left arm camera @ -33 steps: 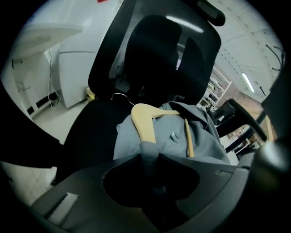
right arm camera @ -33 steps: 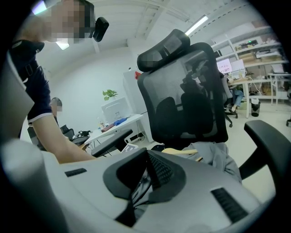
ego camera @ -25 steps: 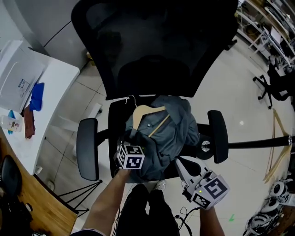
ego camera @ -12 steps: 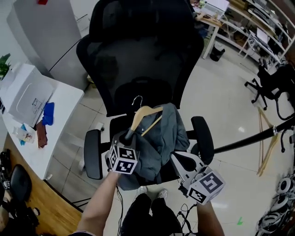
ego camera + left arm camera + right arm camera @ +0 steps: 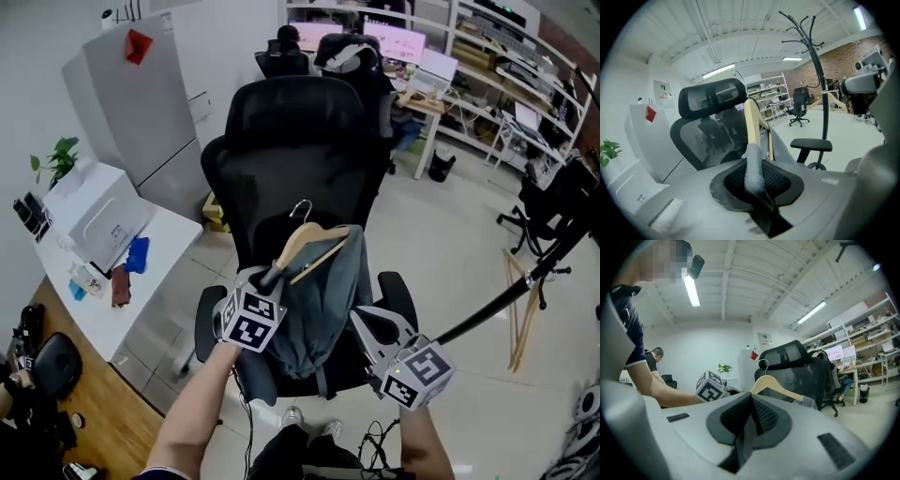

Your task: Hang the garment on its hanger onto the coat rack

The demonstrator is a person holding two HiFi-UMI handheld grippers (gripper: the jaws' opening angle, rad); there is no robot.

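My left claw (image 5: 265,277) is closing, pinching the hanger (image 5: 314,242) end through the garment (image 5: 319,300), held over the chair (image 5: 291,159). My right claw (image 5: 370,328) is pressed together, empty. Carrying to the coat rack (image 5: 818,61), well apart, and hooking remain.

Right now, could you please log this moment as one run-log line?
left gripper: jaws closing on garment over hanger end | right gripper: shut, empty | coat rack: garment not yet hung
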